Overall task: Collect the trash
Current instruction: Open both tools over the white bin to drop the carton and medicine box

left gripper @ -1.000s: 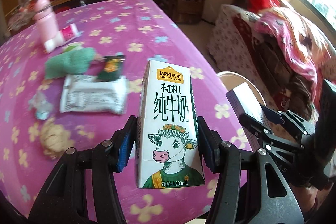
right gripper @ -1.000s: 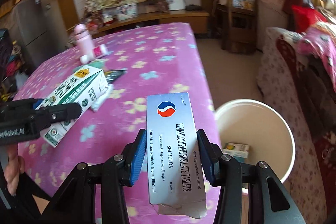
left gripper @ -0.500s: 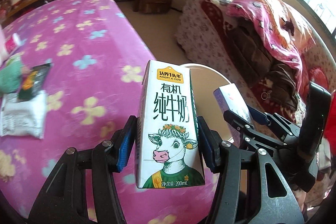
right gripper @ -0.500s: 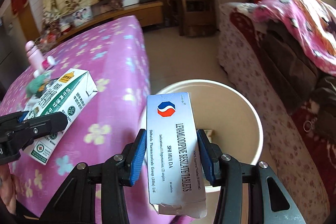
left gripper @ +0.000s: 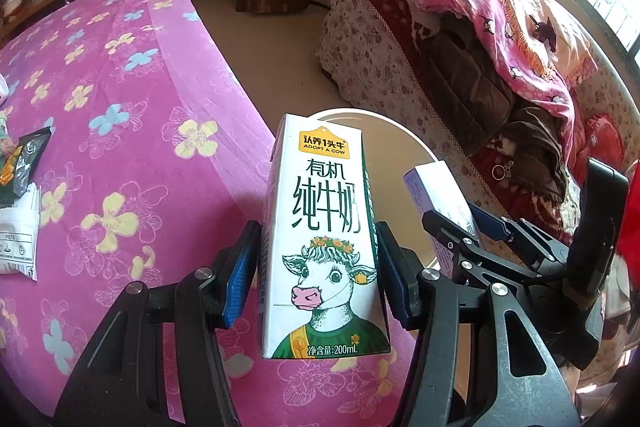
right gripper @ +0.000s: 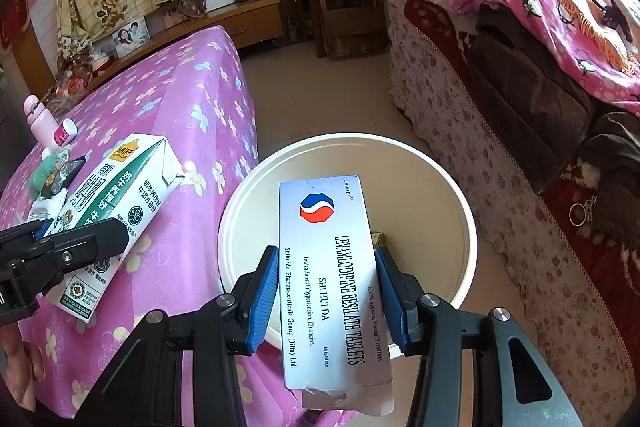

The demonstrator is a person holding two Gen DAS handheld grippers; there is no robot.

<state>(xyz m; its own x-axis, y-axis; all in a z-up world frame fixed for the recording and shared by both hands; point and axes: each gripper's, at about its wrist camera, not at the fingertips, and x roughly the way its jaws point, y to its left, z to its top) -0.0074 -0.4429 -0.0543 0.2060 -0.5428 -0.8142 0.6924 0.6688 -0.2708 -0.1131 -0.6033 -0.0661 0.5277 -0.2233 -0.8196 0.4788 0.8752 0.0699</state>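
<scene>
Beside a pink floral tabletop (right gripper: 192,107), a tablet box (right gripper: 332,291) is gripped by the right tool (right gripper: 326,301) above a white bucket (right gripper: 460,211); a milk carton (left gripper: 324,247) is clenched in the left tool (left gripper: 318,287).

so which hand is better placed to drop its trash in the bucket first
Right. Its tool holds the tablet box directly over the white bucket. The left tool holds the milk carton above the pink tablecloth, short of the rim.
</scene>
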